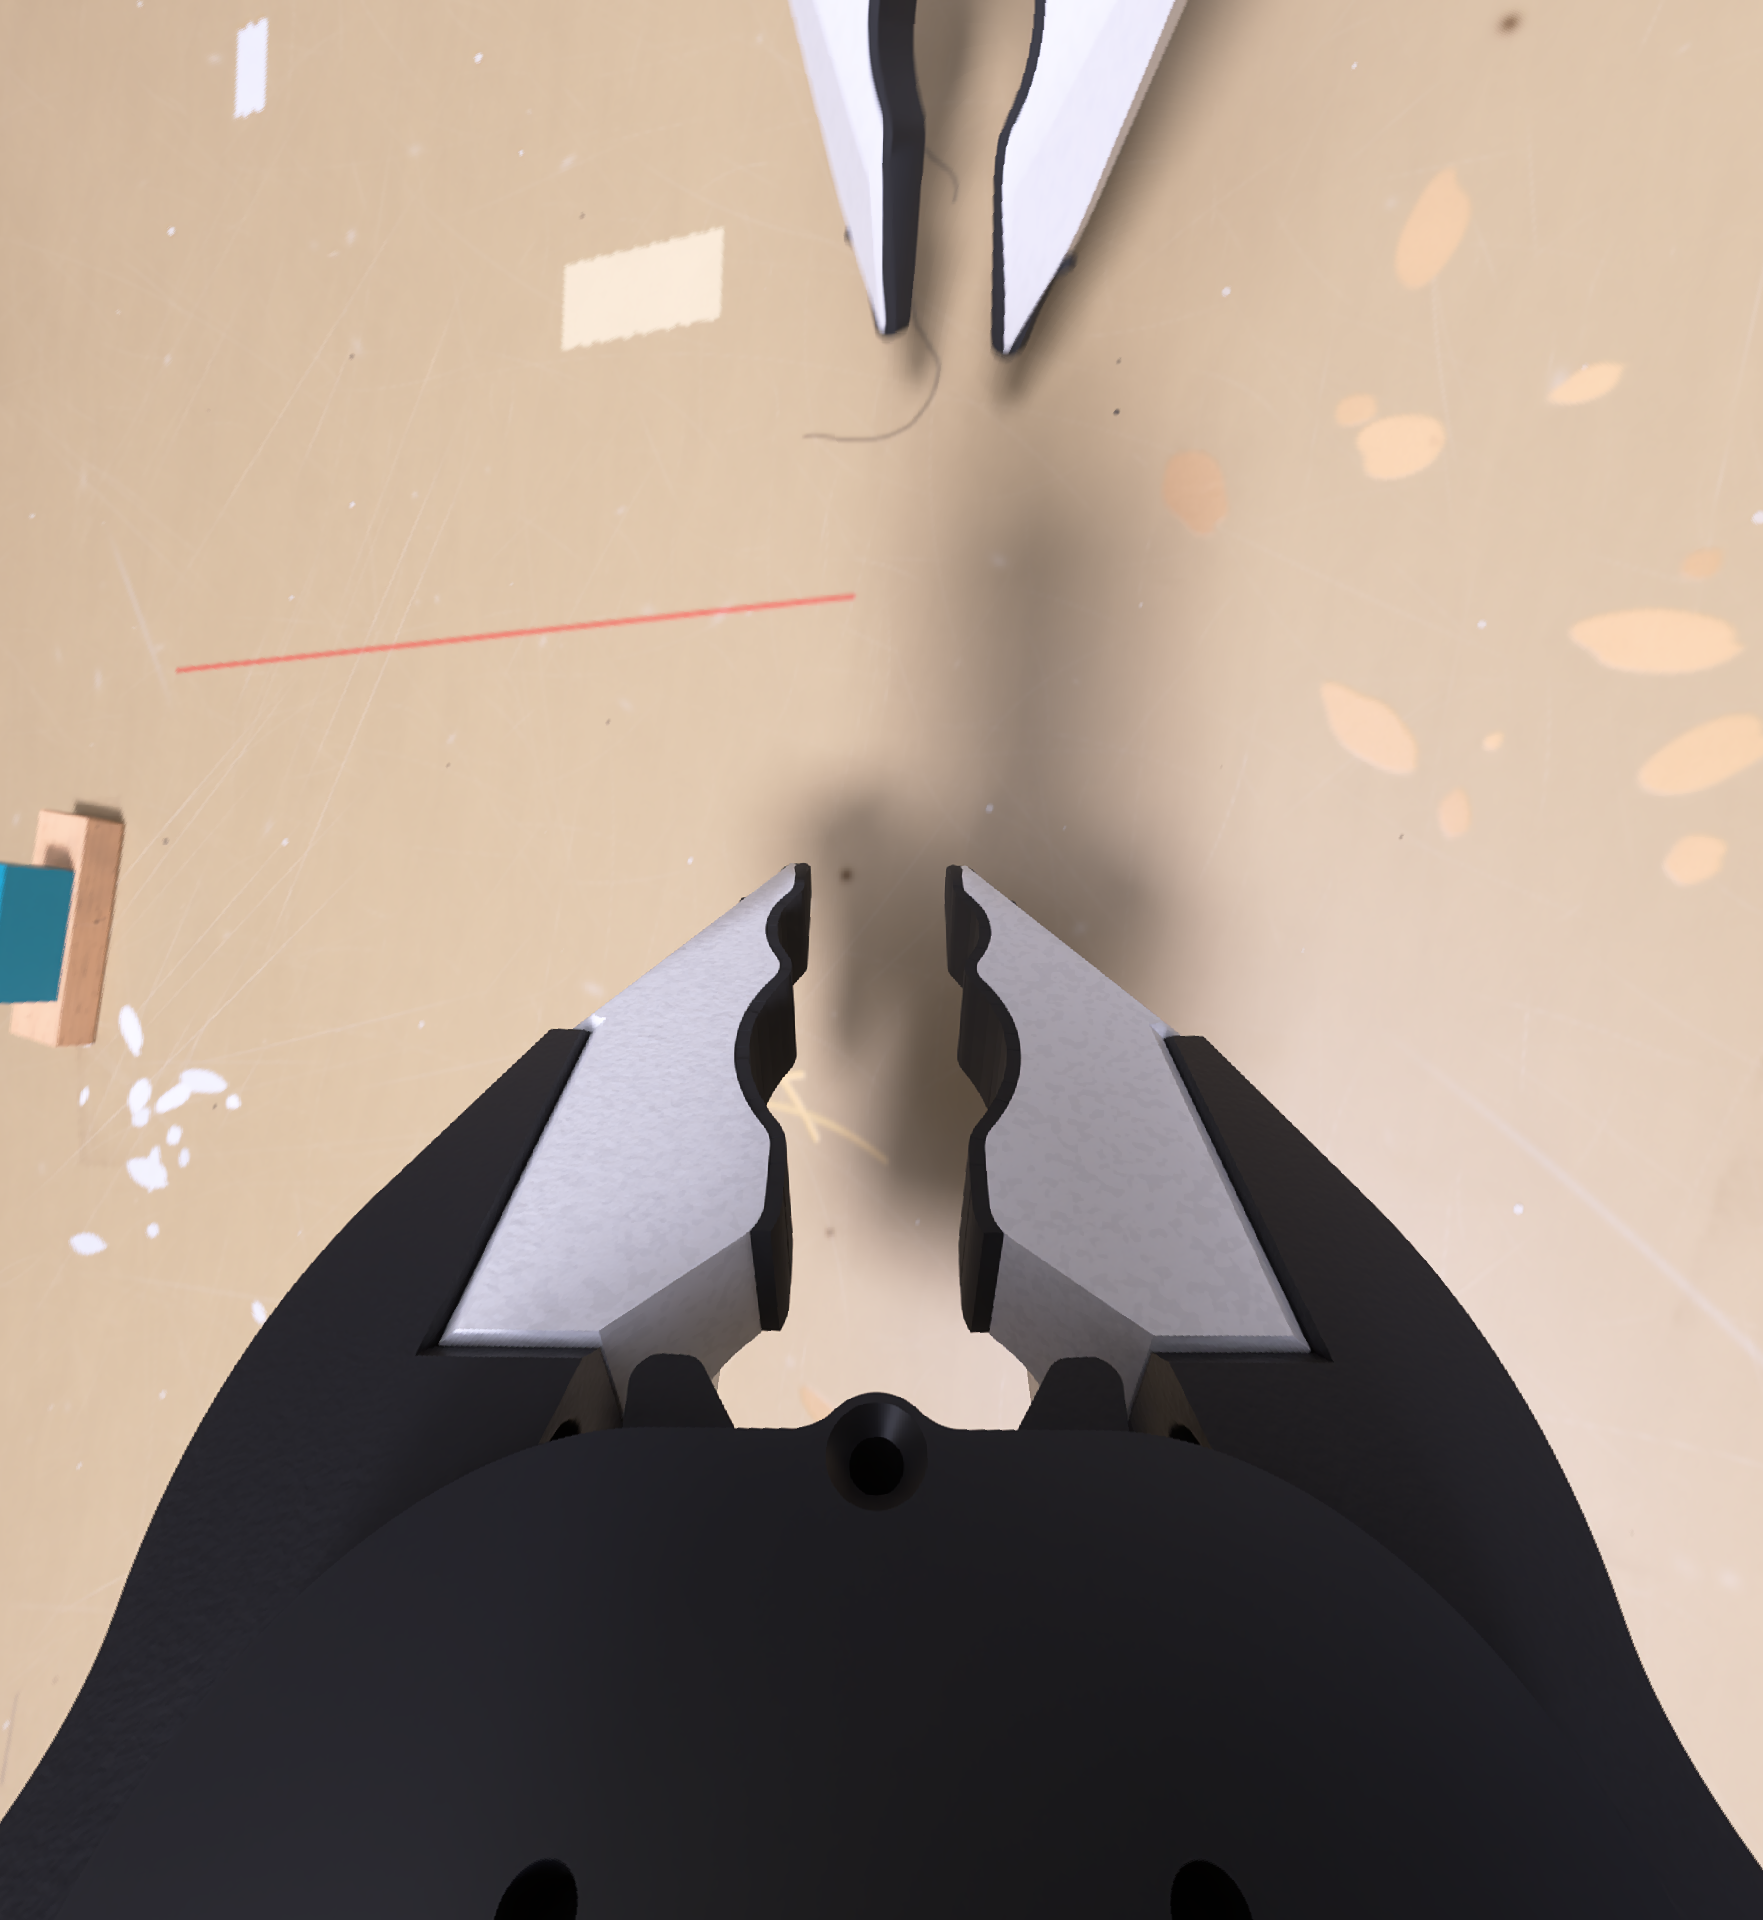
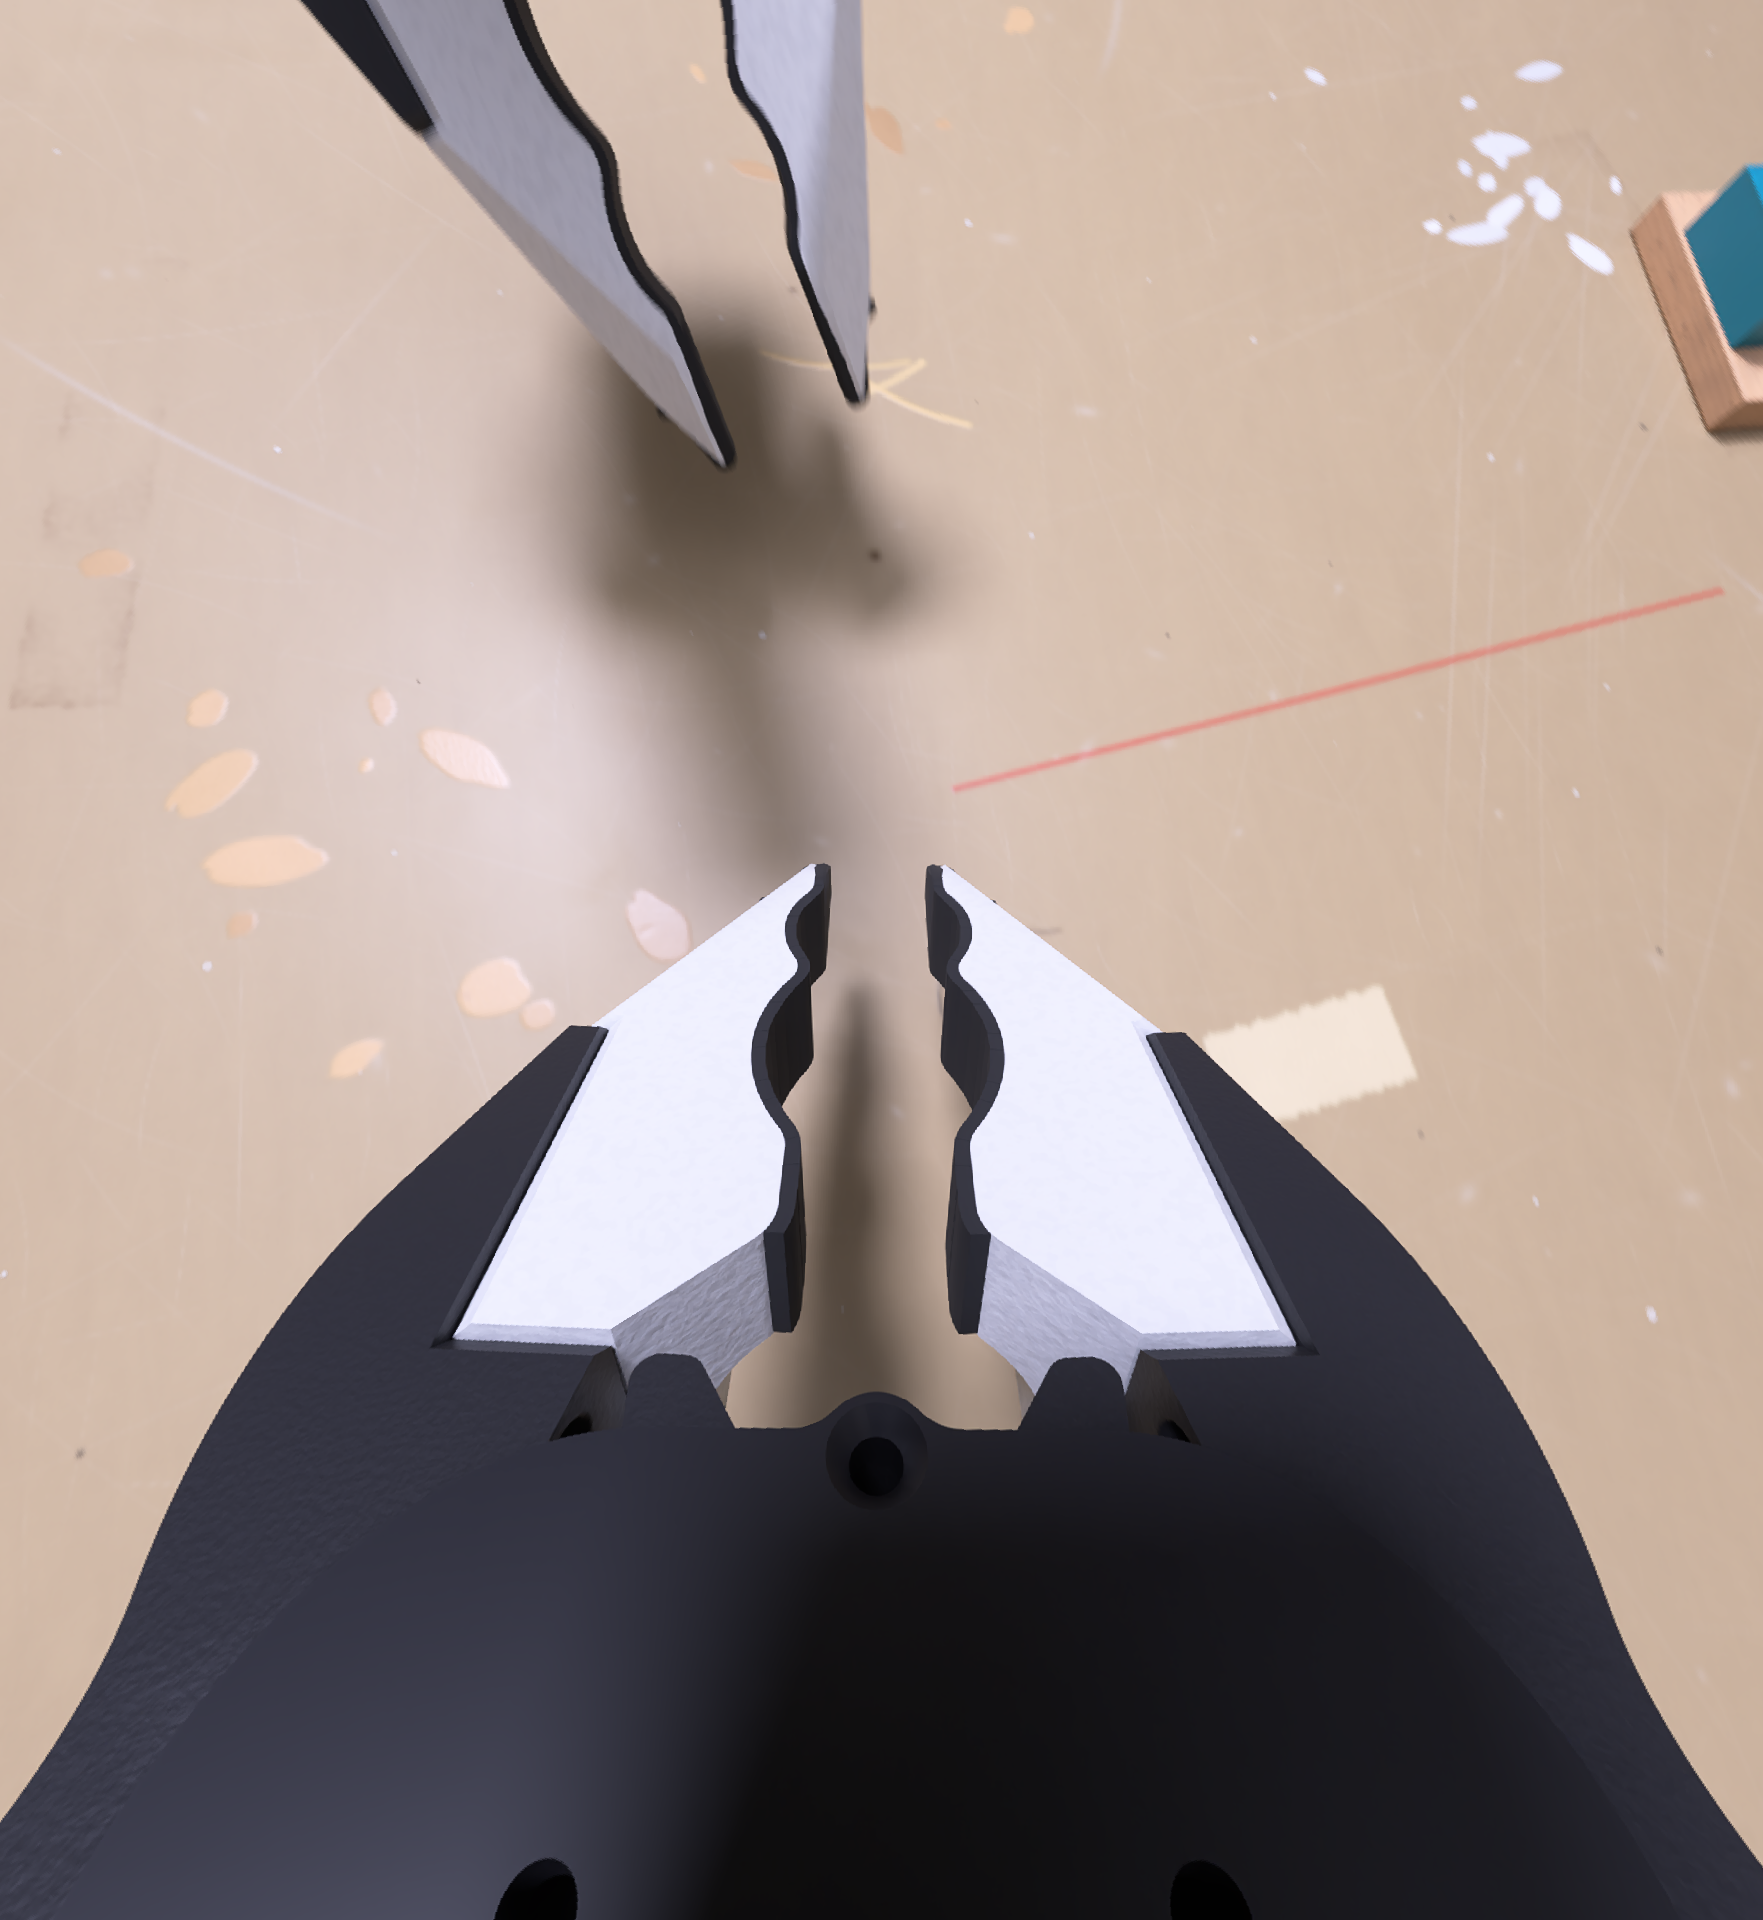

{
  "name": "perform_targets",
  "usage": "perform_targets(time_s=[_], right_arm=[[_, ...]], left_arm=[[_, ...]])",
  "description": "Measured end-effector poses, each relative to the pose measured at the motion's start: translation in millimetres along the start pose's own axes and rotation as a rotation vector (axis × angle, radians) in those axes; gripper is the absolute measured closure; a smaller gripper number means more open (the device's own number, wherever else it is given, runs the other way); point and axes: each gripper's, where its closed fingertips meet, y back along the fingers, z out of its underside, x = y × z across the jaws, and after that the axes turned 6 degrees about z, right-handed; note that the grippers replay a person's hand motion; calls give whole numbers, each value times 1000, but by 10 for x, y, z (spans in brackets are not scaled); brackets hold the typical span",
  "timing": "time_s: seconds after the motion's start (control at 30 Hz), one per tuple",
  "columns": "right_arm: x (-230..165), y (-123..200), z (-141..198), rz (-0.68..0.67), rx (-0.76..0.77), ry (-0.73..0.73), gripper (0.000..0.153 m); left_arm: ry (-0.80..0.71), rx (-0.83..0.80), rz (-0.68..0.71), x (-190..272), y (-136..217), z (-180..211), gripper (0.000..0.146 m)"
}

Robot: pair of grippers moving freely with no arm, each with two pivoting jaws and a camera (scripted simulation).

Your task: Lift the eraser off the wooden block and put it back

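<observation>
Left wrist view: the right hand-held gripper [image 1: 944, 338] enters from the top edge, which cuts off everything above its two fingers. The eraser [image 1: 20, 932] covers part of the wooden block [image 1: 92, 925]. Right wrist view: the left hand-held gripper [image 2: 794, 426] is likewise cropped by the top edge. In both views, each camera's own gripper body runs past the bottom edge and hides the surface [image 2: 1376, 1351] beneath it.

The left gripper [image 1: 877, 878] points down at the table, its jaws parted and nothing between them. The right gripper [image 2: 877, 878] faces it tip to tip, also pointing down, jaws parted and empty. Each shows at the top of the other's view, tips near but apart.
</observation>
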Motion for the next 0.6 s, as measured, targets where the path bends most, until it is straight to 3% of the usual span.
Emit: perform_targets(time_s=[0.47,0.6], right_arm=[[285,256,283,146,-62,-99,132],[346,250,228,169,-52,-108,131]], left_arm=[[34,4,-78,-176,299,212,119],[41,-1,-113,-286,363,268,118]])
